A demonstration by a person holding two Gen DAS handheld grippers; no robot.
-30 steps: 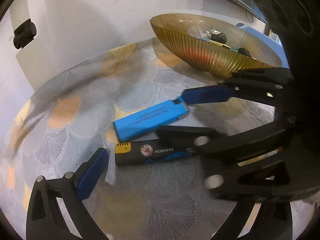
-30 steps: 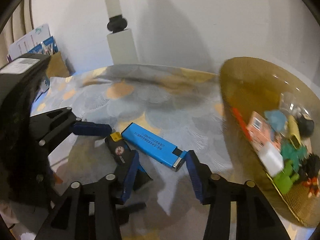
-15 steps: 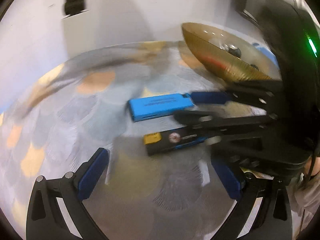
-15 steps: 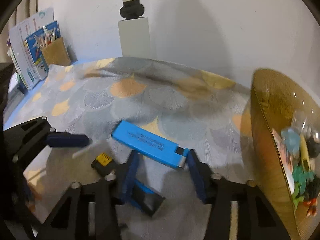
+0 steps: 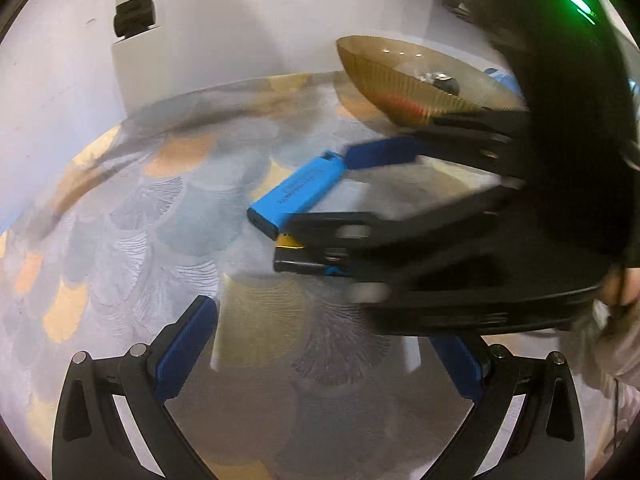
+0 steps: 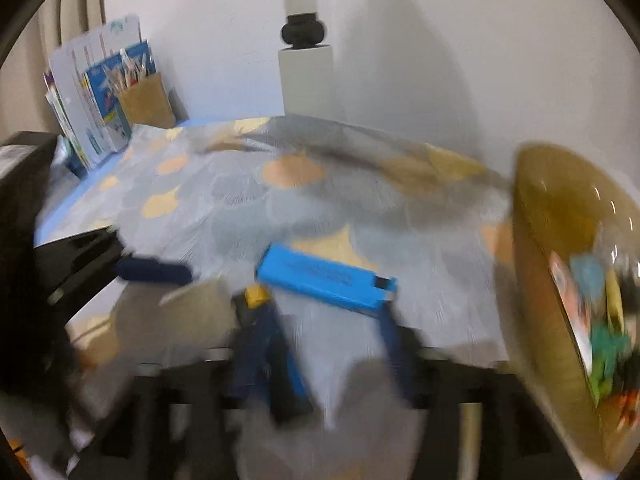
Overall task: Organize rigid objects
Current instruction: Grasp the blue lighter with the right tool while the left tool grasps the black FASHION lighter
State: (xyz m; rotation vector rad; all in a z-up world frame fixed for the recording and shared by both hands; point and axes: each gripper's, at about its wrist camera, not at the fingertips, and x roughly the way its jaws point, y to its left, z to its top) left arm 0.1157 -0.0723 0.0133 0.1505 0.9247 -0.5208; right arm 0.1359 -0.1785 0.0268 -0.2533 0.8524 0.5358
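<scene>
The right tool (image 6: 332,344), jaws opening around the near end of the blue lighter (image 6: 326,280), is nearer to it than the spread, empty left tool (image 5: 320,348); its long axis lies crosswise on the surface (image 5: 132,216), beside the bowl (image 6: 560,216)

Soft indoor light leaves both fisheye views fairly bright, with broad shadows on the far wall (image 6: 420,60), curved dark corners, small glints on the amber bowl (image 5: 400,80), and heavy motion blur, worst in the right wrist view.
</scene>
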